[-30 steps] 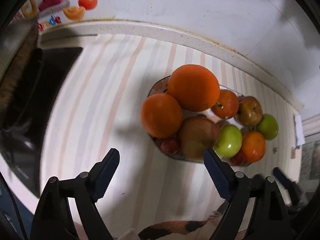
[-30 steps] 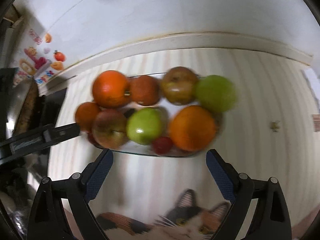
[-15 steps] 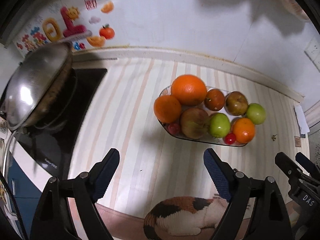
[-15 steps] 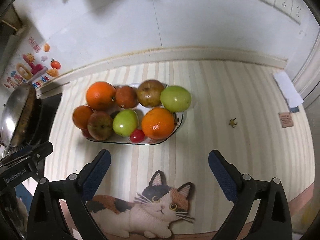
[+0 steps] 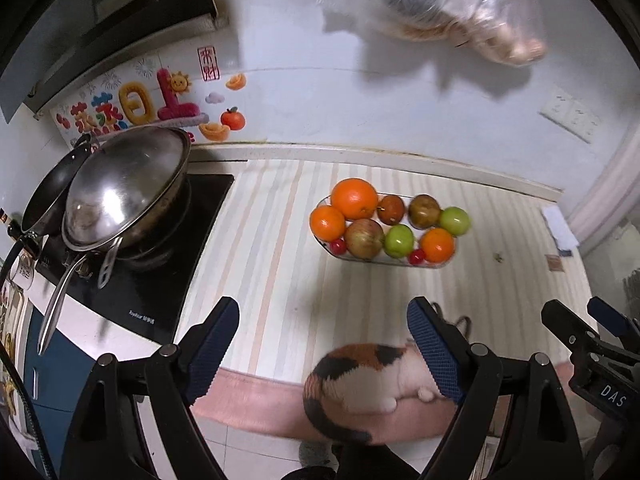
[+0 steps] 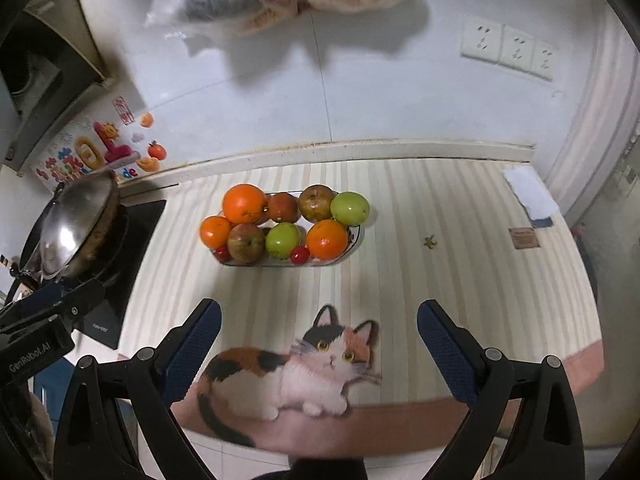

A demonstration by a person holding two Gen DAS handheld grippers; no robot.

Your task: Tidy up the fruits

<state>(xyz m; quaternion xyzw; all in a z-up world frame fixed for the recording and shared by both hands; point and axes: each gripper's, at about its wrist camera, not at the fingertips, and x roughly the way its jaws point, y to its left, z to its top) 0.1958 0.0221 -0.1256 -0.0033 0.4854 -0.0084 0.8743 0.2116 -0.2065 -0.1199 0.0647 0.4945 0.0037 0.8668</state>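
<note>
A striped surface (image 6: pixel 460 280) is seen carrying a glass fruit dish (image 6: pixel 354 240), with a wok (image 5: pixel 124 192) set on a black cooktop (image 5: pixel 168 280) to the dish's left. A cat picture (image 6: pixel 296 368) is printed on the mat in front of the dish. Three oranges, apples and small red fruits are heaped in the dish. The left tool (image 5: pixel 324 352) and right tool (image 6: pixel 320 352) are held wide apart, empty, nearer than the dish.

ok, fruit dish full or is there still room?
Full. The glass dish holds three oranges, apples and small red fruits packed edge to edge; no bare floor shows between them.
</note>
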